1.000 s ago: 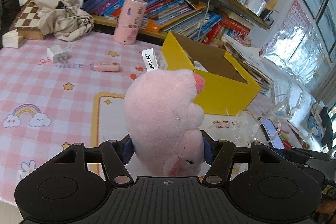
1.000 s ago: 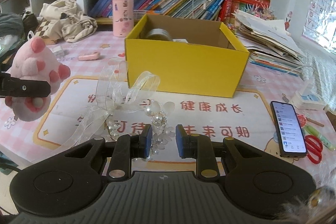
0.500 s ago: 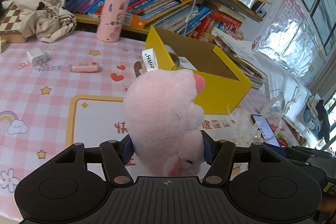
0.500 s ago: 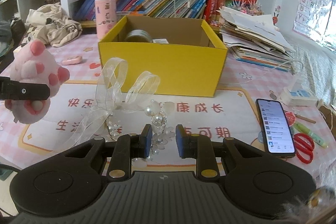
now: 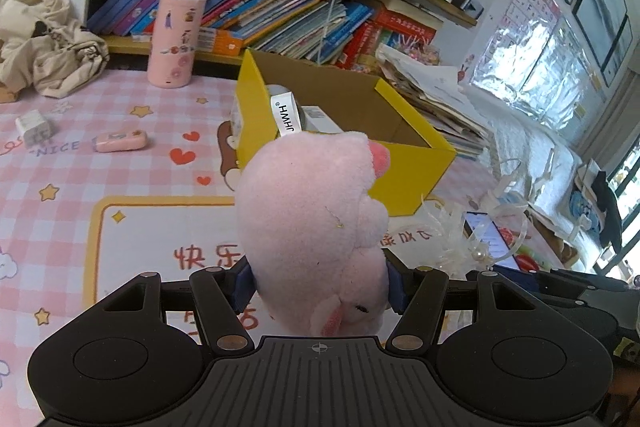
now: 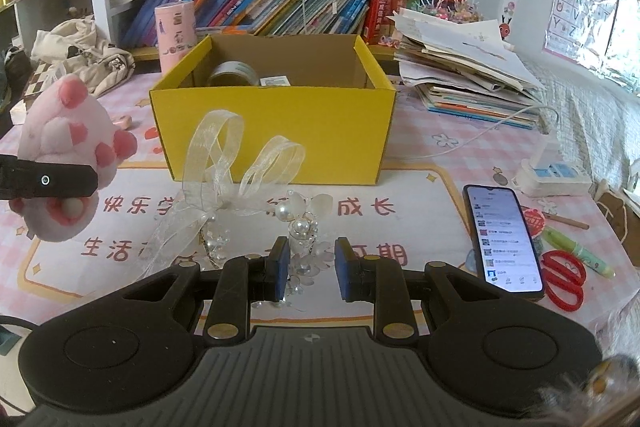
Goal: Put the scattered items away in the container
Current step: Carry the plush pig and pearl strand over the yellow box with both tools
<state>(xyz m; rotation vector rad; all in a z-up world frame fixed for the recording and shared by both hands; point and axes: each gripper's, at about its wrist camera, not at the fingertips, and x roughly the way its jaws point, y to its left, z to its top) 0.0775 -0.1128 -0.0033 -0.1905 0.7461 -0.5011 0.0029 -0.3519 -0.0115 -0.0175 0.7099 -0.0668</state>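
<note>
The yellow box (image 6: 276, 135) already holds a tape roll (image 6: 234, 73) and a small packet. The left claw (image 5: 318, 285) is clamped on the pink plush (image 5: 312, 223), in the air beside the box. The right claw (image 6: 310, 269) stands apart over the ribbon ornament (image 6: 240, 187), which lies on the surface.

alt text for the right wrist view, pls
The right gripper hangs open just over a ribbon-and-pearl ornament lying before an open yellow box. At far left, the left gripper holds a pink plush toy.

Both wrist views low, facing yellow box (image 5: 400, 167) (image 6: 276, 135); shared.
</note>
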